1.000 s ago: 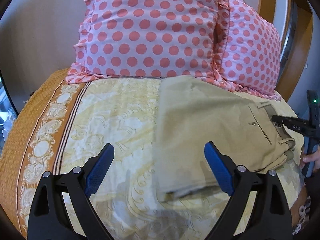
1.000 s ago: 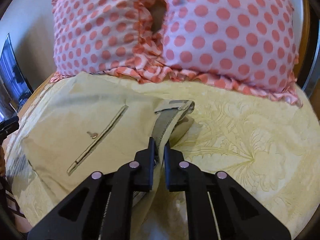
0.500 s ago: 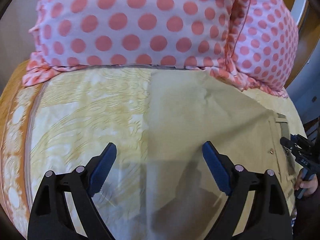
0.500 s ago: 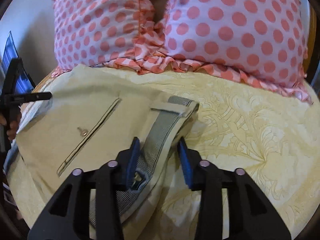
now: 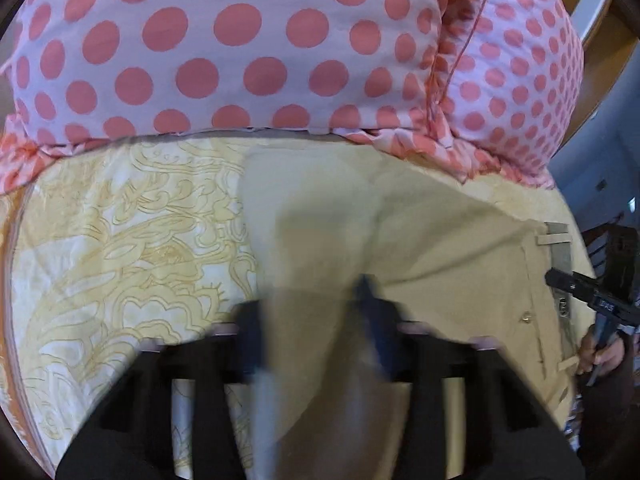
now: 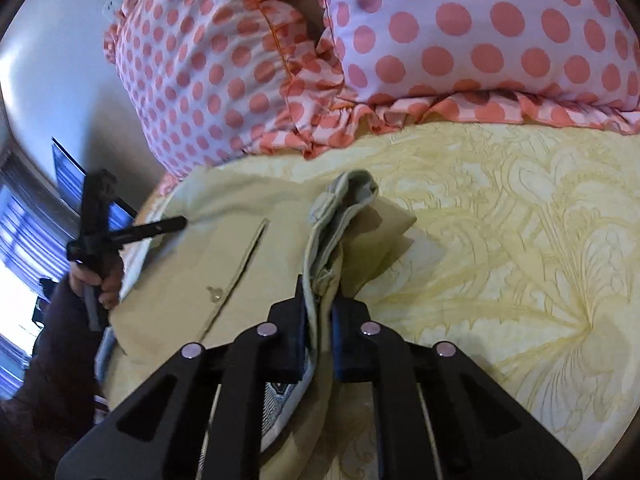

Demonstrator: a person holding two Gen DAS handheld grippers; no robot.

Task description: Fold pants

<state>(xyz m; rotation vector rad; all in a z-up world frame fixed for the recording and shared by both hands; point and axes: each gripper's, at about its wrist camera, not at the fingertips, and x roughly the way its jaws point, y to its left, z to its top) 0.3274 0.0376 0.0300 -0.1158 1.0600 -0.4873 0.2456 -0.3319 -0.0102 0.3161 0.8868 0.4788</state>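
1. Right gripper [image 6: 318, 338]: the black fingers with blue pads are pressed onto the bunched waistband edge of the khaki cotton pants [image 6: 224, 248], low centre of the right wrist view. The pinched cloth rises in a ridge towards frame centre.

2. Left gripper [image 5: 316, 320]: blurred in its own view. Cloth of the pants fills the gap between the fingers, which stand fairly close; whether they grip it I cannot tell.

3. Location of the pants: flat on the yellow patterned bedspread [image 6: 520, 240], just below the two pink polka-dot pillows [image 6: 460, 28]. The buttoned back pocket faces up, left of centre in the right wrist view.

4. Progress, as judged: the pants appear folded already into a compact rectangle, legs doubled. Both ends are now taken up, or nearly so; a further fold, or a lift to square the stack, seems to be in hand.

5. Outstanding: final fold not laid down; the waistband corner at centre is rumpled and needs smoothing.
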